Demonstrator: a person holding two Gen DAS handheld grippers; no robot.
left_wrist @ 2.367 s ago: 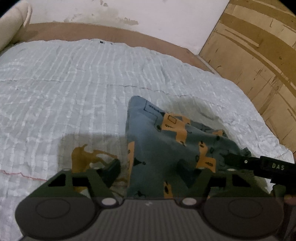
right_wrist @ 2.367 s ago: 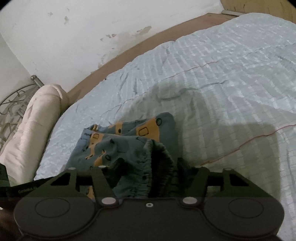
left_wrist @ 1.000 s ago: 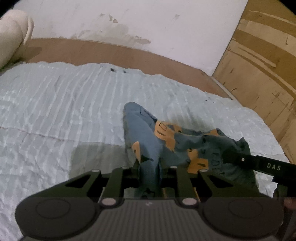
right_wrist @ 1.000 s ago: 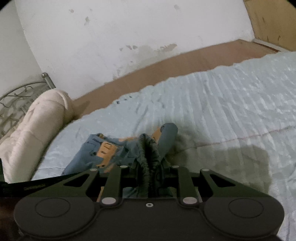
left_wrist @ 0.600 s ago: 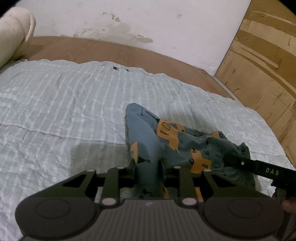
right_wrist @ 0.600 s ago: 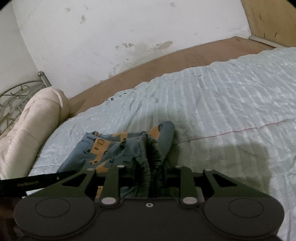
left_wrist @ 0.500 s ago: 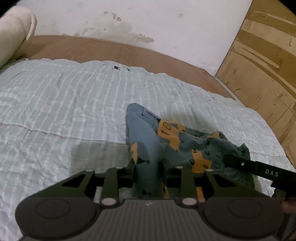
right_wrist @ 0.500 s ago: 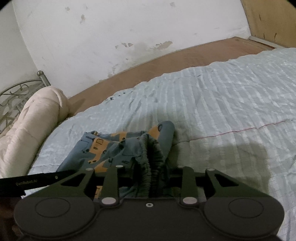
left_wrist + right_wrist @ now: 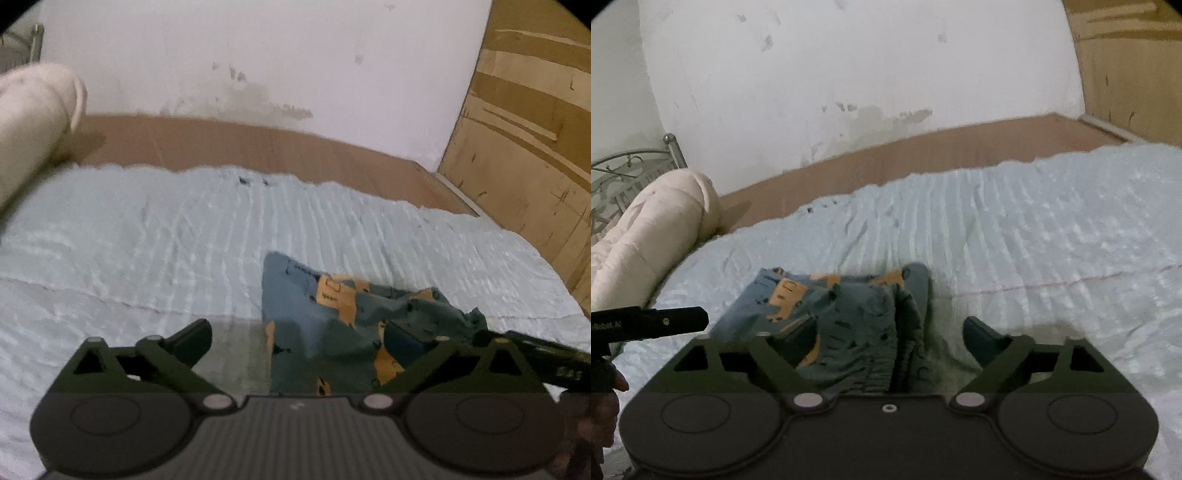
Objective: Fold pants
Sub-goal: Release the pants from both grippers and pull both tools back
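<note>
The small grey-blue cotton pants with orange blocks and dark prints (image 9: 332,332) lie folded in a rumpled bundle on the pale blue crinkled quilt (image 9: 147,236) of the bed. The left gripper (image 9: 301,338) has just been opening; its jaws stand spread wide, the cloth lying loose between them nearer the right-hand jaw. The right gripper (image 9: 886,334) has likewise just been opening, jaws spread, with the gathered elastic waistband (image 9: 905,325) slack between them. A cream padded roll (image 9: 653,229) lies beyond, left of those jaws.

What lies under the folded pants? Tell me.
The pants rest on the pale blue quilted bedspread, which shows all around them. Anything between their folded layers, or directly beneath, is covered and cannot be seen.
</note>
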